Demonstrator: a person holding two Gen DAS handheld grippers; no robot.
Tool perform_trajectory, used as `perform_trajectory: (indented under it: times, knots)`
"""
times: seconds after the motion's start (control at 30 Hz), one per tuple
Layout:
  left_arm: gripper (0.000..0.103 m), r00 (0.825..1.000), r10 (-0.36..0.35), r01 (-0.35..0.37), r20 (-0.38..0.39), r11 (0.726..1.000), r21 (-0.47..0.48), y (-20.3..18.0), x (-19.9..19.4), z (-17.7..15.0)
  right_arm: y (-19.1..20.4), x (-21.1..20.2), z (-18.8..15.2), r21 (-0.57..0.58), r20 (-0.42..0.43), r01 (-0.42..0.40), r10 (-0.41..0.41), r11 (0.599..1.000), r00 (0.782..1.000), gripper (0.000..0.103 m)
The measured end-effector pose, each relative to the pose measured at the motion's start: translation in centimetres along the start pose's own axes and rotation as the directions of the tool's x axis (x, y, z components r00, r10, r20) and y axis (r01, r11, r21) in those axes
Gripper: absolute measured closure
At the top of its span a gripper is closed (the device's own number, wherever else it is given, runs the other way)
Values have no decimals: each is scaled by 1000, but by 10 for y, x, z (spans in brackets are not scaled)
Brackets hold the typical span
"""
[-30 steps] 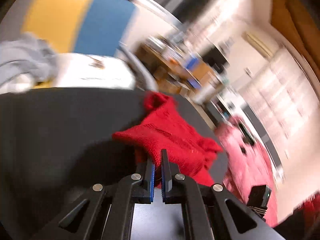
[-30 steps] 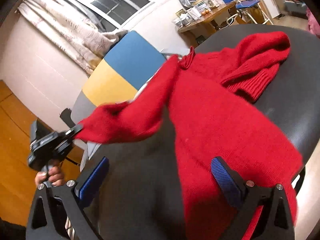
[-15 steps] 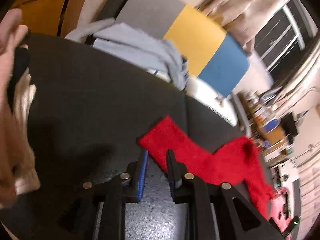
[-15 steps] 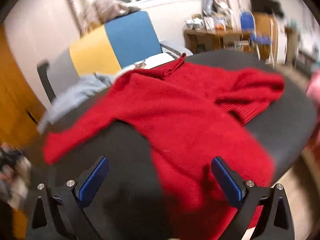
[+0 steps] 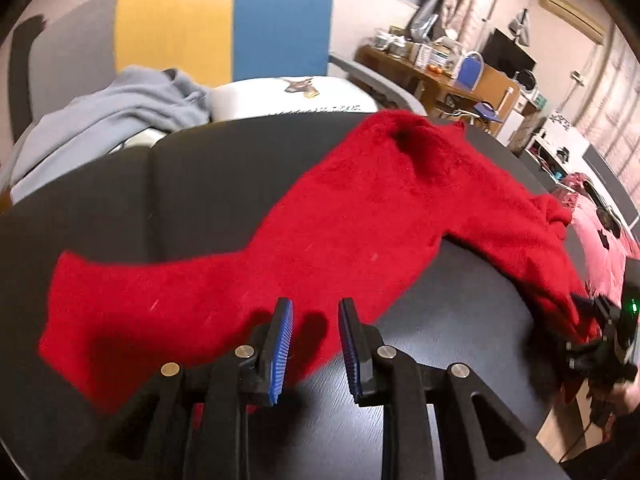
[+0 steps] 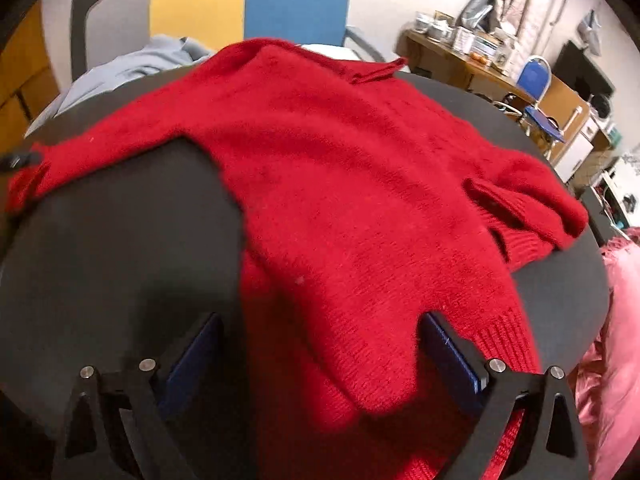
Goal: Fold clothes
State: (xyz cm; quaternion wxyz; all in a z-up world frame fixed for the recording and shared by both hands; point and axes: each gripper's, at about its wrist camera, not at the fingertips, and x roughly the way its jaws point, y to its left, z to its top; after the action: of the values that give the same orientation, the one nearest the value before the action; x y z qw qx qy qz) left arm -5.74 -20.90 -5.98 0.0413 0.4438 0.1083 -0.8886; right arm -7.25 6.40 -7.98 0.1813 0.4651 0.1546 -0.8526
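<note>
A red knitted sweater (image 6: 360, 184) lies spread on the round black table (image 6: 120, 240). Its left sleeve (image 5: 224, 280) stretches flat towards the table's left side. My left gripper (image 5: 315, 312) hovers over the sleeve's near edge with its jaws opening; the pads press on nothing. My right gripper (image 6: 320, 332) stands wide open low over the sweater's hem (image 6: 492, 340), and fabric lies loose between its fingers. In the left wrist view the right gripper (image 5: 592, 320) shows at the table's right edge beside the hem.
Behind the table stands a chair (image 5: 224, 20) with a grey, yellow and blue back, holding a pale grey garment (image 5: 108, 120) and a white item (image 5: 288, 96). Pink cloth (image 6: 616, 340) lies off the table's right edge. A cluttered wooden desk (image 5: 432, 76) sits further back.
My left gripper let go of the sleeve and its jaws parted; the sleeve went from lifted to lying flat. My right gripper dropped lower over the hem and stayed open.
</note>
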Motion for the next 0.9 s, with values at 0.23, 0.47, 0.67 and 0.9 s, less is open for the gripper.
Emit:
perform_trajectory:
  times: [0.23,0.47,0.67,0.9]
  knots:
    - [73,991,127,-124,-50,991,57,30,22,-3,12,-5,5,95,8,-155,155,983,988,0]
    - [78,939,327,-334,-102,941,-61,123,-13,-33,74,-8,16,79,-2,-466,467,881,884,0]
    - [76,782,581,-621,-225,757,-203,221,-58,-61,150,-9,21,104,-54,-773,780,626,624,0]
    - [74,976,218,-189,1,847,-497,222,-146,-93,147,-21,35,173,15,-918,931,357,365,0]
